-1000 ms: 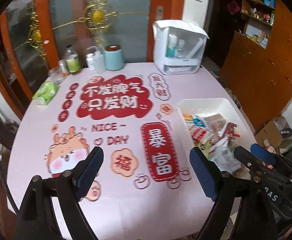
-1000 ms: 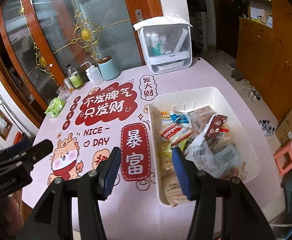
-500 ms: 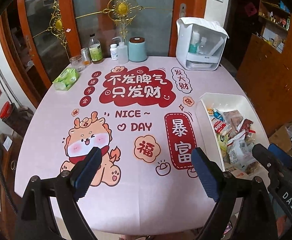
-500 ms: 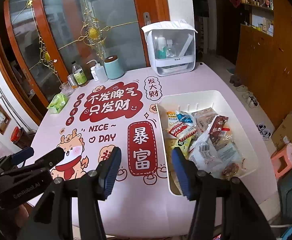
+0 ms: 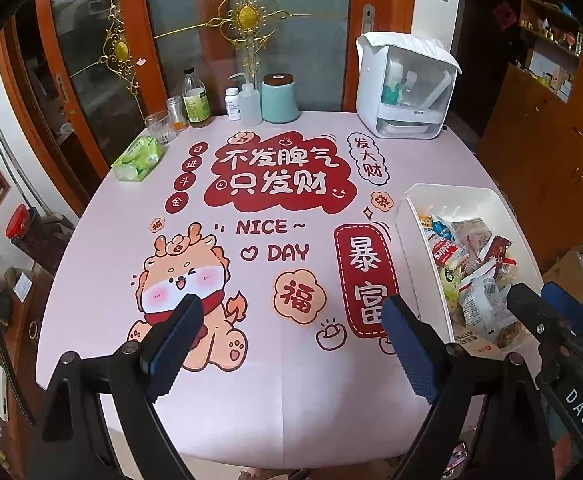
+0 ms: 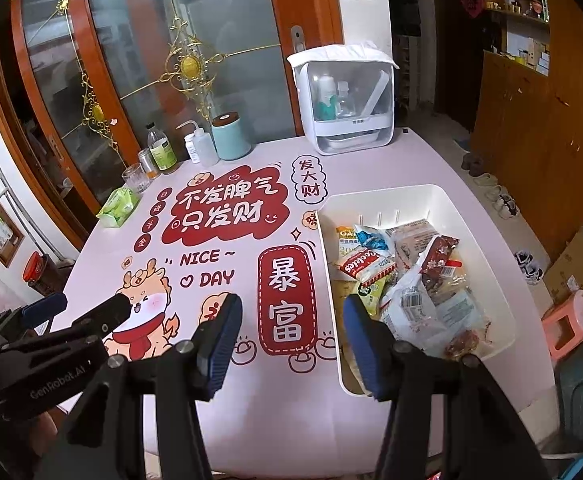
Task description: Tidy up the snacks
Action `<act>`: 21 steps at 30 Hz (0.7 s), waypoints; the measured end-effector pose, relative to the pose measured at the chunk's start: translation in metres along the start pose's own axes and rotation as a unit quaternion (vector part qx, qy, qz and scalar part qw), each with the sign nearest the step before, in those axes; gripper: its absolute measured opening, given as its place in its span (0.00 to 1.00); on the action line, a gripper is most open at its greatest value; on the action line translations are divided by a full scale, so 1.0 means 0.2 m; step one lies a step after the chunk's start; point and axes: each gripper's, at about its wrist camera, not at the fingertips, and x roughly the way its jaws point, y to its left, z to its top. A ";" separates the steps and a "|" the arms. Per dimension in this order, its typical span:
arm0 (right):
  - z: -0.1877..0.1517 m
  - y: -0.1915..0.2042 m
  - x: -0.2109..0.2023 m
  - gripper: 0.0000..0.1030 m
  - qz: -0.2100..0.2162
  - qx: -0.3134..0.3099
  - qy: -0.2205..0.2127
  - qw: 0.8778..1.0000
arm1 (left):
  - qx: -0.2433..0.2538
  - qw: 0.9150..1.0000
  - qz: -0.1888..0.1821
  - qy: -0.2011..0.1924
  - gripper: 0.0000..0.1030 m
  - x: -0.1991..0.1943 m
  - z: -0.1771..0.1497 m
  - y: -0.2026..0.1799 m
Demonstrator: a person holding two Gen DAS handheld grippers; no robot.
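A white plastic bin (image 6: 443,196) sits on the right side of the pink table and holds several snack packets (image 6: 415,280); the bin also shows in the left wrist view (image 5: 451,192) with the snack packets (image 5: 471,264). My left gripper (image 5: 291,340) is open and empty, above the table's front edge over the dragon print. My right gripper (image 6: 291,340) is open and empty, above the table's front edge just left of the bin. Each gripper shows at the edge of the other's view.
A white countertop box (image 6: 343,100) stands at the back right. A teal canister (image 6: 229,138), bottles (image 6: 161,148), a glass (image 6: 134,178) and a green tissue pack (image 6: 118,204) line the back left. Wooden cabinets (image 6: 551,120) and a pink stool (image 6: 571,320) stand right of the table.
Both grippers have pulled back and risen from the table, so more of the tabletop and the door behind it shows. Both stay open and empty.
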 end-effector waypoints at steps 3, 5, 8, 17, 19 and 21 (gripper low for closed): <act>0.00 0.00 0.00 0.52 0.000 0.000 0.002 1.000 | 0.000 1.000 0.000 -0.001 0.87 0.00 0.00 0.00; 0.01 0.00 0.00 0.52 0.000 0.000 0.002 1.000 | 0.001 1.000 0.000 -0.001 0.87 0.00 0.00 0.00; 0.01 0.00 0.00 0.52 0.000 0.000 0.002 1.000 | 0.000 1.000 0.000 0.000 0.87 0.00 0.00 0.00; 0.00 0.01 0.02 0.52 0.001 -0.001 0.008 1.000 | 0.001 1.000 0.000 0.002 0.87 0.00 0.01 0.00; 0.00 0.02 0.03 0.52 0.001 -0.002 0.009 1.000 | 0.002 1.000 0.000 0.003 0.87 0.01 0.01 0.00; 0.00 0.02 0.03 0.52 0.001 -0.002 0.009 1.000 | 0.003 1.000 -0.001 0.005 0.87 0.02 0.01 0.01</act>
